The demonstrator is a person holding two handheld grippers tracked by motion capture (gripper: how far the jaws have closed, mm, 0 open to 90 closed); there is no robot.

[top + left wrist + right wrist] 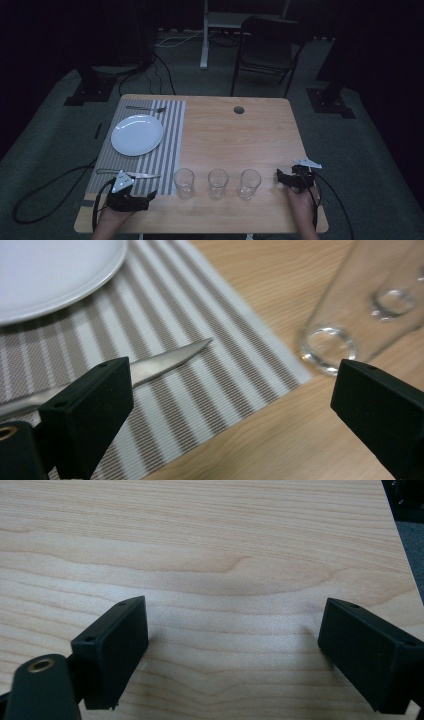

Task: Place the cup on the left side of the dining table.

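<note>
The left gripper rests at the near edge of the striped placemat, its jaws spread wide and holding nothing, pointed toward the nearest glass, which stands on bare wood just off the placemat's near right corner. In the left gripper view the knife lies on the placemat just ahead of one jaw, and the base of that glass sits close to the other. The likely trouble is a jaw clipping the knife's blade or knocking the glass sideways into the middle glass, since the three stand in a tight row with the third farther from the placemat still. The right gripper, on the far side of that row from the placemat, is equally wide open over empty wood. A white plate sits on the placemat's middle and a fork along its far edge, both well clear.
</note>
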